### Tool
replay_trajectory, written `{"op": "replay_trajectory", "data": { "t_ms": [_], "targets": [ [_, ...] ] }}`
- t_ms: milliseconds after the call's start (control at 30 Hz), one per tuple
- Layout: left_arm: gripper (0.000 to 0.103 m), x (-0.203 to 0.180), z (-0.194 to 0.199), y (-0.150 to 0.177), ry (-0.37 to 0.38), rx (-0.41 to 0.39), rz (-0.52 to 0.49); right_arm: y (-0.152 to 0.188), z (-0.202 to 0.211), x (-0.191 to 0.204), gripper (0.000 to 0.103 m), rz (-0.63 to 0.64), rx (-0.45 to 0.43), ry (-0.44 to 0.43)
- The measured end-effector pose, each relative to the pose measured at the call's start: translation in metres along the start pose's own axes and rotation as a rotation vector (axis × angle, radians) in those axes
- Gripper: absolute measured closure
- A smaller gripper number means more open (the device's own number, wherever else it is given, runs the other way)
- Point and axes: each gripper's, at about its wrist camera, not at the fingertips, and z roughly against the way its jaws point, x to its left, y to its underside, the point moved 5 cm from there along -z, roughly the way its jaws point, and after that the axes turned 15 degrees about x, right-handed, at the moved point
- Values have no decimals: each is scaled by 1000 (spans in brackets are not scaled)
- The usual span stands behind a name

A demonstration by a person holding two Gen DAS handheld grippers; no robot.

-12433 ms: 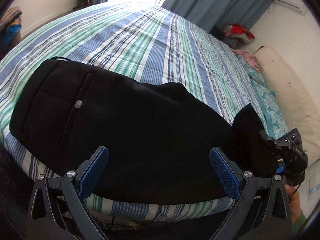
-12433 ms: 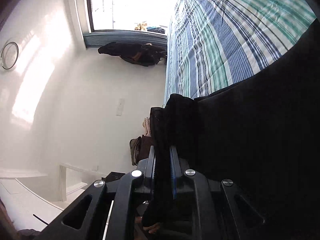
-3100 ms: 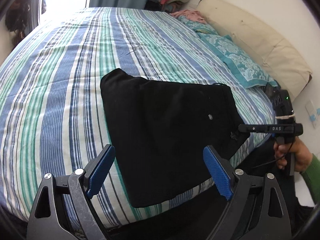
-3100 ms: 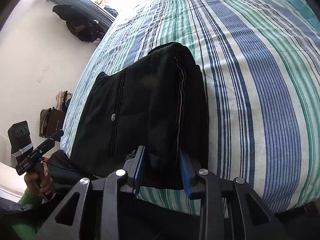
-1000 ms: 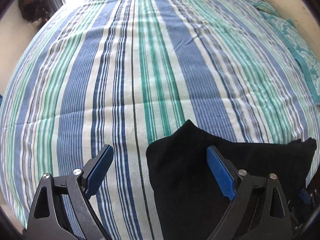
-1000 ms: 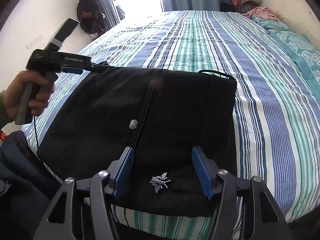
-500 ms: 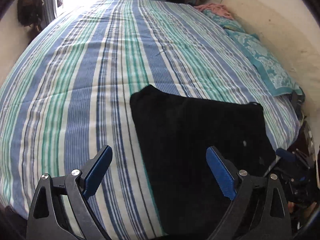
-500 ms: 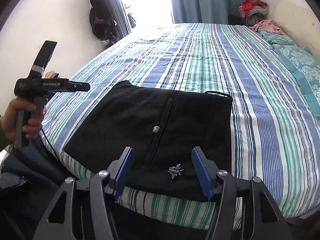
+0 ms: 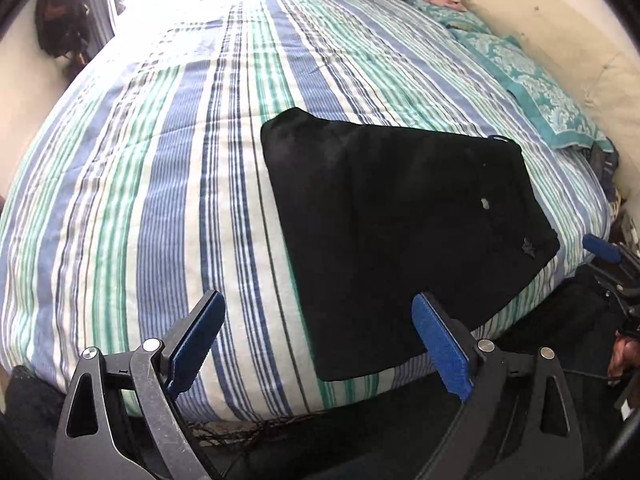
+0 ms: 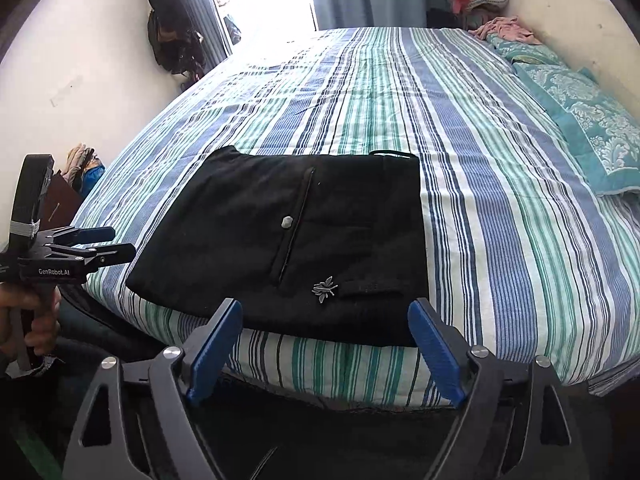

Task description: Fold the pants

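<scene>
Both grippers have pulled back from the cloth over the last second. A second ago the right gripper point(image 10: 325, 344) sat low with its pads just over the near hem; now it stands off the bed point(image 10: 500, 184) edge, the whole garment in sight ahead of it. About three seconds ago that gripper was clamped on a doubled edge of the pants point(image 10: 288, 240); that hold is gone. The pants lie as a compact black rectangle near the bed's edge, straight ahead of the right gripper and just past its fingertips, pocket slit, button point(image 10: 287, 222) and small metal insect pin point(image 10: 325, 289) facing up. From the left gripper point(image 9: 318, 342) the same bundle point(image 9: 400, 232) lies ahead and to the right; its right pad overlaps the near corner in the view, but I cannot tell if it touches. Judgement: the fold looks finished, edges squared, no loose leg trailing; the retreat reads as release after the last fold. Left gripper: jaws wide apart, nothing between them. Right gripper: jaws wide apart, empty, clear of the cloth. In the right view the left gripper point(image 10: 100, 246) appears at far left, off the bed's side, apart from the pants, held in a hand point(image 10: 28, 320). A teal pillow point(image 10: 592, 128) lies far ahead to the right, untouched.
</scene>
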Motion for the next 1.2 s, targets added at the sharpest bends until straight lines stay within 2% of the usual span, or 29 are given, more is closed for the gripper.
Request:
{"op": "replay_trajectory", "data": {
  "t_ms": [167, 333, 433, 500, 600, 633, 700, 767, 833, 900, 1000, 1100, 1133, 1167, 1200],
  "targets": [
    [7, 5, -2, -7, -29, -5, 17, -3, -7, -5, 16, -67, 28, -31],
    [7, 7, -1, -7, -71, -6, 0, -5, -10, -2, 16, -70, 33, -28],
    [7, 9, -3, -5, -63, 0, 4, -6, -11, -4, 16, -75, 34, -34],
    [7, 15, -5, -4, 4, 12, 18, -7, -12, -6, 16, -71, 32, -39],
    [7, 32, -16, -8, 261, 53, 82, -14, -12, -20, 16, -50, 24, -43],
    [8, 39, -21, -9, 323, 65, 118, -18, -12, -28, 14, -52, 22, -36],
    [8, 50, -28, -11, 382, 84, 173, -25, -14, -46, 13, -65, 26, -34],
    [8, 52, -31, -15, 438, 87, 180, -33, -20, -60, 12, -71, 34, -66],
    [7, 46, -35, -22, 470, 83, 159, -41, -34, -67, 11, -71, 59, -126],
    [7, 36, -45, -31, 471, 96, 126, -49, -56, -70, 11, -76, 103, -204],
    [7, 26, -69, -41, 414, 145, 82, -57, -94, -77, 11, -96, 197, -228],
    [6, 17, -89, -41, 371, 184, 54, -59, -116, -85, 7, -139, 250, -349],
    [7, 14, -88, -42, 377, 171, 48, -60, -119, -87, 12, -149, 260, -384],
    [10, 8, -87, -44, 413, 169, 35, -60, -120, -86, 21, -148, 271, -433],
    [31, 2, -86, -44, 450, 173, 24, -60, -120, -84, 37, -147, 285, -496]
  ]
}}
